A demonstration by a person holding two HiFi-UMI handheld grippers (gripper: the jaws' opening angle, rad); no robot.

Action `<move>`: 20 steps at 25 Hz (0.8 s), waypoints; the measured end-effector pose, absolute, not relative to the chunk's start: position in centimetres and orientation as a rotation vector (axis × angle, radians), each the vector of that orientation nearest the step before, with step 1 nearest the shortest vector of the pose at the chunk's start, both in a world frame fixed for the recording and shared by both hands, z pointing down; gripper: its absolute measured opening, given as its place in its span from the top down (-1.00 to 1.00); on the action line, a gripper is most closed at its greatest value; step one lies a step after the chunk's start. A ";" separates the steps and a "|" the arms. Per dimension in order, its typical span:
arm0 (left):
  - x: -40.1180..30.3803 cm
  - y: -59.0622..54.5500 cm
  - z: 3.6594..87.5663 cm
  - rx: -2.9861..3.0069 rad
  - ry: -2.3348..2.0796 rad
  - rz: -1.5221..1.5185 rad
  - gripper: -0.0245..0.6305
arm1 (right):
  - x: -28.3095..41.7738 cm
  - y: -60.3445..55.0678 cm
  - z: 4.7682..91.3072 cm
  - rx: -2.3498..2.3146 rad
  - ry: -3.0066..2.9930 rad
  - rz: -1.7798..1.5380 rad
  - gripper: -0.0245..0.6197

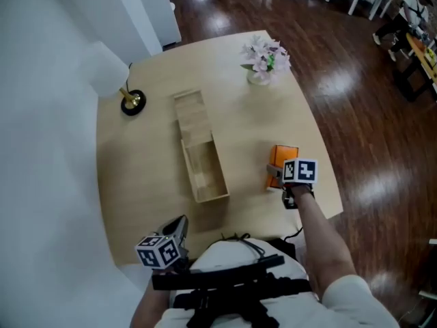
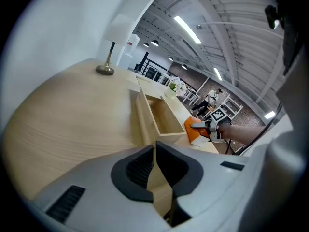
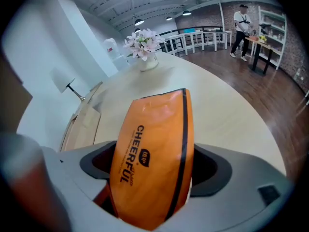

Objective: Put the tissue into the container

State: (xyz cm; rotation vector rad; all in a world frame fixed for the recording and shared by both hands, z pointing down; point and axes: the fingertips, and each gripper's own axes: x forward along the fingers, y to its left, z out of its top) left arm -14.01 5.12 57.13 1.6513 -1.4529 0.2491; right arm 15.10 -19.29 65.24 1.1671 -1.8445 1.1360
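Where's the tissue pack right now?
In the head view, the orange tissue pack is on the right side of the table, right of the open wooden container, between the right gripper's jaws.

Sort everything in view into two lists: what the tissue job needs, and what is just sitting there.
Job in hand:
- orange tissue pack, lying on the table
- wooden container, open at its near end
- right gripper, jaws apart around the pack

Just there:
- table lamp
- vase of flowers
- left gripper, shut and empty
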 end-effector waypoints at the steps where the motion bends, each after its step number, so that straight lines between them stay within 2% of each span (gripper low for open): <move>1: -14.1 5.2 57.2 1.652 -1.454 0.249 0.92 | 15.1 -19.3 65.1 1.166 -1.848 1.138 -0.51; 12: -15.0 4.9 56.2 1.682 -1.458 0.226 0.92 | 15.1 -18.7 62.6 1.164 -1.892 1.118 -0.46; 20: -16.1 4.2 55.0 1.687 -1.519 0.190 0.92 | 9.3 -19.1 56.3 1.079 -2.036 1.017 -0.46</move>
